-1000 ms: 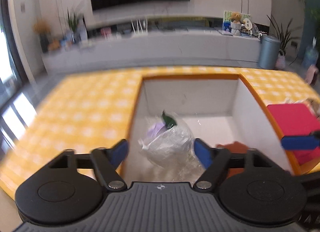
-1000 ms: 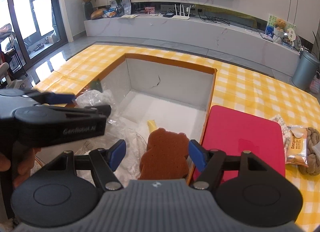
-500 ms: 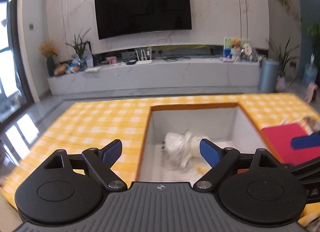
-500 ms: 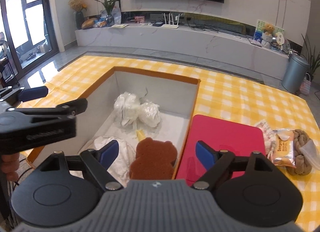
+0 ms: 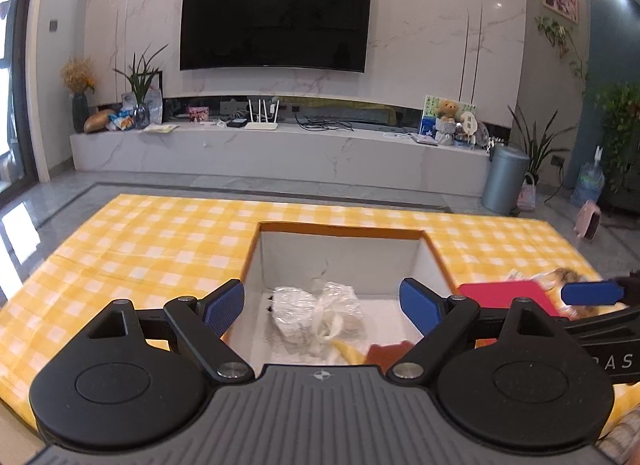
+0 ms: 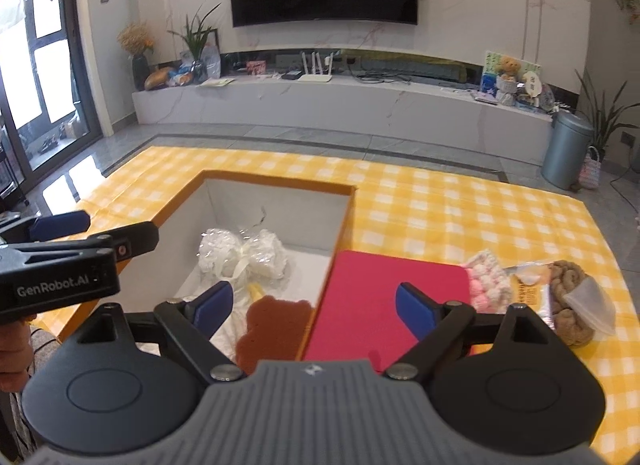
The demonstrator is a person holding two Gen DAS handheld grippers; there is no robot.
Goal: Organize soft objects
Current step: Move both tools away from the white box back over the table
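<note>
Bench cloth [image 6: 460,205]: yellow and white check. Box [image 6: 276,217]: orange rim, white inner walls. Inside the box: two clear-wrapped white bundles [image 6: 244,253], a brown bear-shaped sponge [image 6: 272,325] and a pale yellow piece [image 6: 256,291]. Mat [image 6: 368,297]: plain red. Knit piece [image 6: 486,285]: pink and white. Braided item [image 6: 572,297]: tan-brown. Both claws: black frames, grey ribbed body, blue pads [image 5: 224,305] [image 6: 416,311].
</note>
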